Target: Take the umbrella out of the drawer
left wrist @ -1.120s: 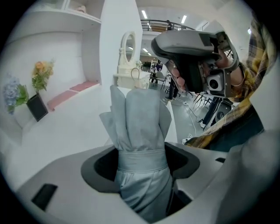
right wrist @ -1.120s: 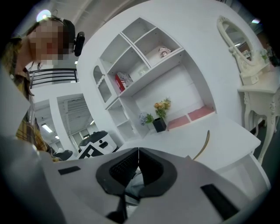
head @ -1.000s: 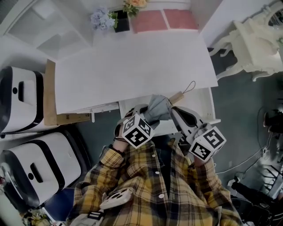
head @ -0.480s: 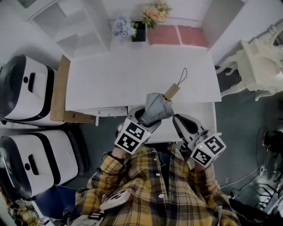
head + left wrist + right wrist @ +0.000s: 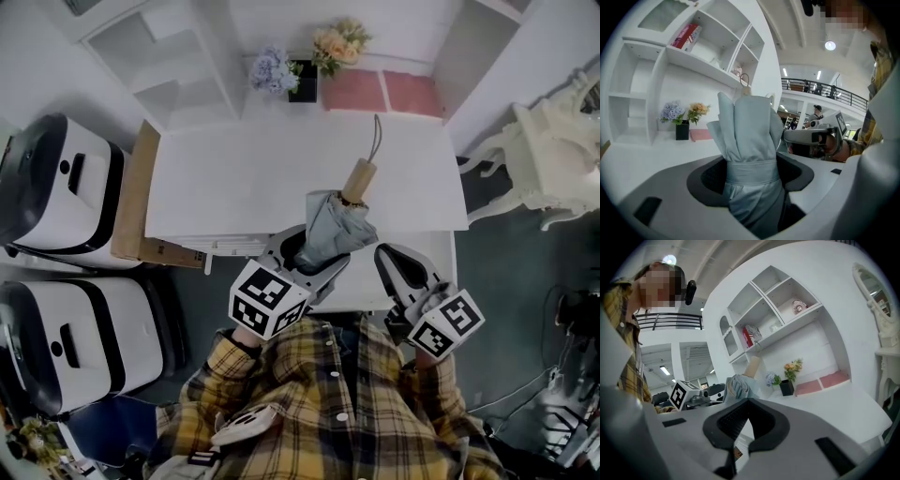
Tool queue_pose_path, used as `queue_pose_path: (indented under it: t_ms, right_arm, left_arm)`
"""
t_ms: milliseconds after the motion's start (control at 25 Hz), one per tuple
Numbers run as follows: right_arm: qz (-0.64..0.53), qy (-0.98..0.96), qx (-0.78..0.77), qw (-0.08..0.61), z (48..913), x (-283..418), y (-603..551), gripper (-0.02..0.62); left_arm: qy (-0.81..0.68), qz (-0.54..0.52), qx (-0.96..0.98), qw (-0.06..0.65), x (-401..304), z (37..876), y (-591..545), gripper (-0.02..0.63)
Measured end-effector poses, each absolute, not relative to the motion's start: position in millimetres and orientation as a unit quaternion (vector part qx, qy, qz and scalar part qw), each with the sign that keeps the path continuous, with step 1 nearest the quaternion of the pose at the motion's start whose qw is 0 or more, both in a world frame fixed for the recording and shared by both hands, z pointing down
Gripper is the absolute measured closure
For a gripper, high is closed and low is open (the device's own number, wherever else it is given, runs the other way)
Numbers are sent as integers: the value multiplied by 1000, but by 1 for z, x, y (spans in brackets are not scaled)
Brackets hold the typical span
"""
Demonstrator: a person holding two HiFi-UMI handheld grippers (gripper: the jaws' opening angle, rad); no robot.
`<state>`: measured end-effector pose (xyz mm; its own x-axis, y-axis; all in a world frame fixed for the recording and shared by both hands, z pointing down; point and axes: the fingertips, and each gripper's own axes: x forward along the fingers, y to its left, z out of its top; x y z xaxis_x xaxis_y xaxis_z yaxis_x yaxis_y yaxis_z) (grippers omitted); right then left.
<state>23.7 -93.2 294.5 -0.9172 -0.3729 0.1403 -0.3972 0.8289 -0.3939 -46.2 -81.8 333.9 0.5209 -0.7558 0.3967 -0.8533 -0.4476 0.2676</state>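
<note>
A folded grey-blue umbrella [image 5: 333, 225] with a wooden handle [image 5: 356, 176] and a cord loop points away from me over the white desk [image 5: 244, 178]. My left gripper [image 5: 309, 248] is shut on its cloth body near the strap, and the umbrella [image 5: 750, 140] fills the left gripper view between the jaws. The open white drawer [image 5: 448, 246] lies under the desk's front edge, below the umbrella. My right gripper [image 5: 389, 258] hangs over the drawer, shut and holding nothing. In the right gripper view, beyond my right gripper [image 5: 736, 443], the umbrella [image 5: 738, 385] shows to the left.
A black pot of flowers [image 5: 305, 70] and pink pads [image 5: 384, 92] stand at the desk's back under white shelves. Two white and black cases [image 5: 56, 187] and a cardboard sheet [image 5: 131, 202] are at the left. A white ornate chair [image 5: 553, 159] stands at the right.
My left gripper has lifted the umbrella up and forward from the drawer until its handle reaches over the desk. The right gripper has stayed by the drawer.
</note>
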Motion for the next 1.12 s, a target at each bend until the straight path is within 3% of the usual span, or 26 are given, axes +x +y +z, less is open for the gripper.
queue_pose_path:
  t_ms: [320, 1120]
  right_arm:
    - [208, -953, 219, 16, 286, 32, -105, 578]
    - [211, -950, 230, 24, 293, 33, -111, 578]
  left_arm:
    - [-461, 89, 861, 196, -41, 307, -77, 290]
    - [-426, 57, 874, 227, -40, 299, -80, 290]
